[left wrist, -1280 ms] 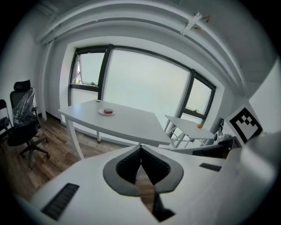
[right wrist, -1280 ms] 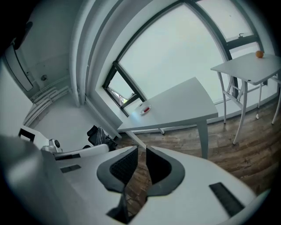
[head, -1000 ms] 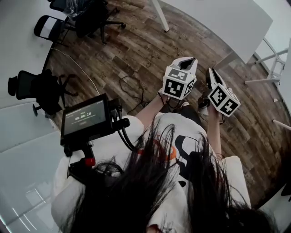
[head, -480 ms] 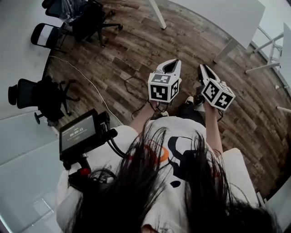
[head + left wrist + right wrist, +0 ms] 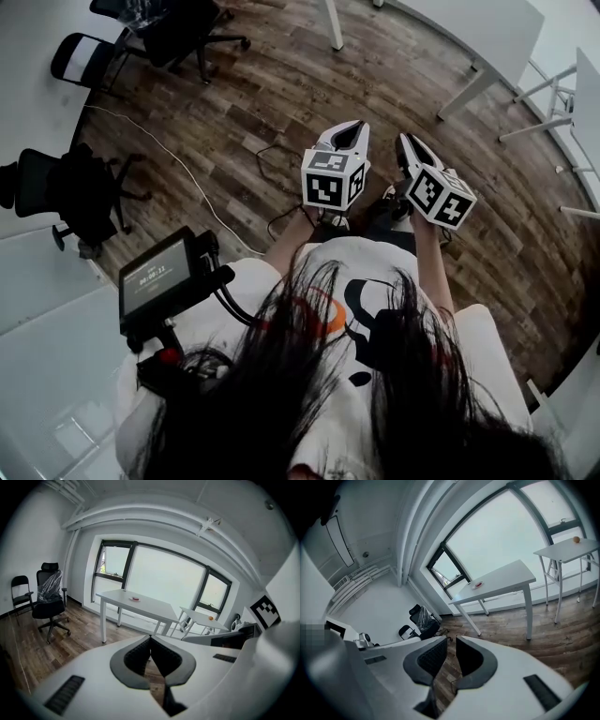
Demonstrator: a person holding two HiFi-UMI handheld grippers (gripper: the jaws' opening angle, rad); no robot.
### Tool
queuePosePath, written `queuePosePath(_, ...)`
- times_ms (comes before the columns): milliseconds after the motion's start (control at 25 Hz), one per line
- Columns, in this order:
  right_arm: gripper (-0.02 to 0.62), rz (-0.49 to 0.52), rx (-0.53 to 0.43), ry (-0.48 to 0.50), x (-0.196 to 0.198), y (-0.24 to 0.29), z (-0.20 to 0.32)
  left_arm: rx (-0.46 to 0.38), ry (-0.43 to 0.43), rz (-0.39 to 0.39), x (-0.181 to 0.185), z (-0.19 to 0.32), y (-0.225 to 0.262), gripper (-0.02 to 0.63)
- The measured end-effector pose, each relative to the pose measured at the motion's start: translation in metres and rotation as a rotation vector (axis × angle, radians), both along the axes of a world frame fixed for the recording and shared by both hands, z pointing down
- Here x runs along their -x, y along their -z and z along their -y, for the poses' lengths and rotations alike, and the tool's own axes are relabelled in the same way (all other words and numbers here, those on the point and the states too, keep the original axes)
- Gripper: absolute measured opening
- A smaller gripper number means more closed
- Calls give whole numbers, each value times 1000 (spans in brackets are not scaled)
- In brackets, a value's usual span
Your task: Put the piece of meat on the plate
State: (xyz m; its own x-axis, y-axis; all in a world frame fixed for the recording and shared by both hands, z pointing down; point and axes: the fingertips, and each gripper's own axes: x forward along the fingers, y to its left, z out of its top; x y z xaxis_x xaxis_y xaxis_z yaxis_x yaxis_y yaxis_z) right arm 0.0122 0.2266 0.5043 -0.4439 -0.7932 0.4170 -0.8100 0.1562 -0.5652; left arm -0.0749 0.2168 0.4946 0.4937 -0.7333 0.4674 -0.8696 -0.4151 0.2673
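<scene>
Dark hair (image 5: 281, 394) and a white printed shirt (image 5: 375, 281) filled the bottom of the head view. A small monitor (image 5: 157, 277) sat on its mount at the person's left.

Just ahead of the body, both tools were held side by side over the wooden floor (image 5: 262, 103), near each other but not touching. The head view gave only their marker cubes and backs.

Left tongs (image 5: 353, 126): closed, tips meeting, nothing between them. This was plain in the left gripper view.

Right tongs (image 5: 405, 141): closed and empty as well. The right gripper view showed only a thin slit at the tips.

Farther out, a cable (image 5: 187, 173) trailed across the boards, and black office chairs (image 5: 178, 28) stood by the wall.

White bench (image 5: 450, 28): the head view caught only a bare part of its top and its legs. Both gripper views showed the top, with a small reddish item (image 5: 135, 598) lying on it, well apart from both tongs. It was too small to tell meat from plate.

Beyond it stood a smaller side table (image 5: 199, 616) carrying an orange thing (image 5: 211, 618), which only the gripper views showed. A wide window (image 5: 164, 578) lay behind everything.
</scene>
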Motion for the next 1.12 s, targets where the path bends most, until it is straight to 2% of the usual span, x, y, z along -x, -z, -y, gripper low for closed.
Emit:
queuePosePath(80, 67, -16, -21, -5, 15, 3, -30, -15, -12, -8, 13, -30, 0, 5)
queuePosePath(160, 67, -20, -28, -4, 20, 3, -39, -18, -19, -10, 14, -37, -2, 5)
queuePosePath(600, 67, -46, -34, 5, 16, 10, -40, -26, -35, -20, 4, -32, 3, 5)
queuePosePath(1120, 67, -70, -38, -29, -10, 25, -51, -37, -100, -27, -29, -34, 19, 6)
